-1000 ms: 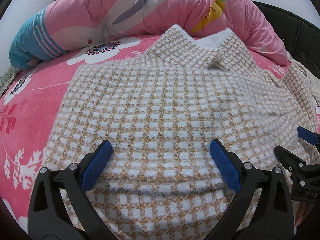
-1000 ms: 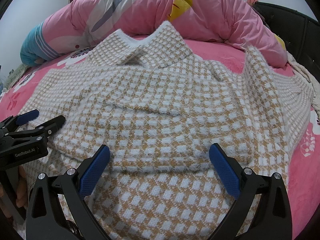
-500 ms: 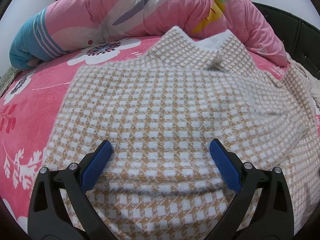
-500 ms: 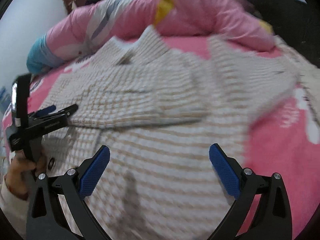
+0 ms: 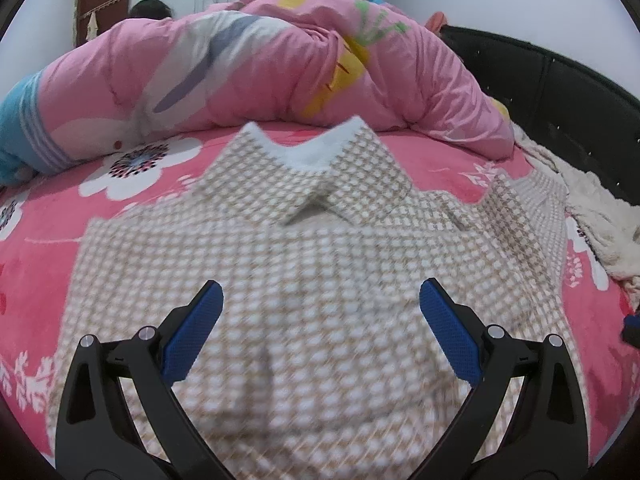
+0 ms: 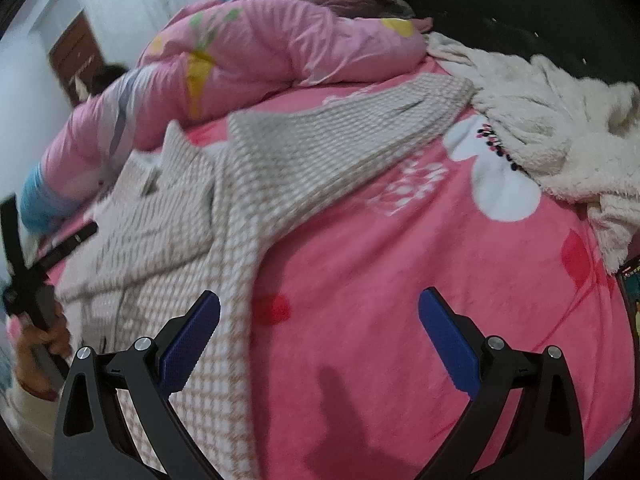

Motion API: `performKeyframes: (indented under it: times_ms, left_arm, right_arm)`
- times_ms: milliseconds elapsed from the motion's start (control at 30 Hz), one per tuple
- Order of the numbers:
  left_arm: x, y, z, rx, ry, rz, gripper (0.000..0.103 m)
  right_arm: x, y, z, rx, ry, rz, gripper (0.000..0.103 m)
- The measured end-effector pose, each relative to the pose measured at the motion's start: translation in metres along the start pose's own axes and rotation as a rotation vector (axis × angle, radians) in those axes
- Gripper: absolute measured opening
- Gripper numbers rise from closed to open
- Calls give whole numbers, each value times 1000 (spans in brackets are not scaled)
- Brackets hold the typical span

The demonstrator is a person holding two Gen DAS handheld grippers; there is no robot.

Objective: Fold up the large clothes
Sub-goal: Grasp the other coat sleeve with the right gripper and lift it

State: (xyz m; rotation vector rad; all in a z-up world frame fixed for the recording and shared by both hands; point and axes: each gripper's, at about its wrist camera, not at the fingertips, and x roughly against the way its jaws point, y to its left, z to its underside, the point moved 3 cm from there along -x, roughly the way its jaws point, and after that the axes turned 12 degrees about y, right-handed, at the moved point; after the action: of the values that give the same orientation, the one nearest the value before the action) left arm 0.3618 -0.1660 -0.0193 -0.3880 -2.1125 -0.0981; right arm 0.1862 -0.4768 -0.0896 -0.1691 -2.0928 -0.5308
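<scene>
A tan-and-white checked fuzzy sweater [image 5: 320, 272] lies face up on the pink floral bedspread [image 5: 48, 216], collar at the far end. One sleeve is folded across its chest. The other sleeve [image 6: 352, 128] stretches out to the right over the bedspread [image 6: 400, 264]. My left gripper [image 5: 320, 332] hovers open above the sweater's lower middle, nothing between its blue pads. My right gripper [image 6: 318, 336] is open over the bare bedspread just right of the sweater's side edge. In the right wrist view the left gripper [image 6: 52, 252] shows at the far left, held by a hand.
A rolled pink quilt [image 5: 248, 72] runs along the far side of the bed. A cream fluffy blanket [image 6: 560, 120] is heaped at the right, by the black headboard [image 5: 560, 76]. A phone-like object [image 6: 632, 300] lies at the right edge.
The left gripper has pulled back and risen, so the whole sweater and collar show. The right gripper has swung right, off the sweater's body and over the bedspread beside the outstretched sleeve.
</scene>
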Motion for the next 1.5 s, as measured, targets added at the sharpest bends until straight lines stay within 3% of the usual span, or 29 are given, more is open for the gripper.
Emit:
performKeyframes:
  times_ms: [233,367,467,600,700,1000,1133,1200,1333,1500]
  left_arm:
    - [-61,7,-7,63,102,-9,95]
    - [-71,7,-8,65,85,-8,95]
    - [-74,5,-7,54,71,-27,95]
    - [-75,6,-5,56,58,-21,95]
    - [-75,5,-5,60,58,-17,95]
    - [-69,8,2,61,53,-17,95]
    - [-71,7,0,60,51,-17,95]
    - [-70,7,0,60,50,-17,95]
    - [-74,6,-3,60,48,-17,95]
    - [-77,4,-5,60,47,-16,95]
  right_arm:
    - [0,-47,-81,-99,-36,-68,97]
    - [-22,-79,-142,-173,4,-120,95]
    - [-47,-104,-179,-254,47,-132,90]
    - [-76,-132,-212,-353,77,-149,74]
    - [-97,-150,-232,-414,84,-117,68]
    - [-136,-183,-251,-499,74,-37,47]
    - [-144,-181,-249,-479,54,32,39]
    - [-142,-174,-250,-435,44,89,29]
    - [-111,-152,-252,-342,-23,161,24]
    - [-36,-113,-249,-230,-144,192,23]
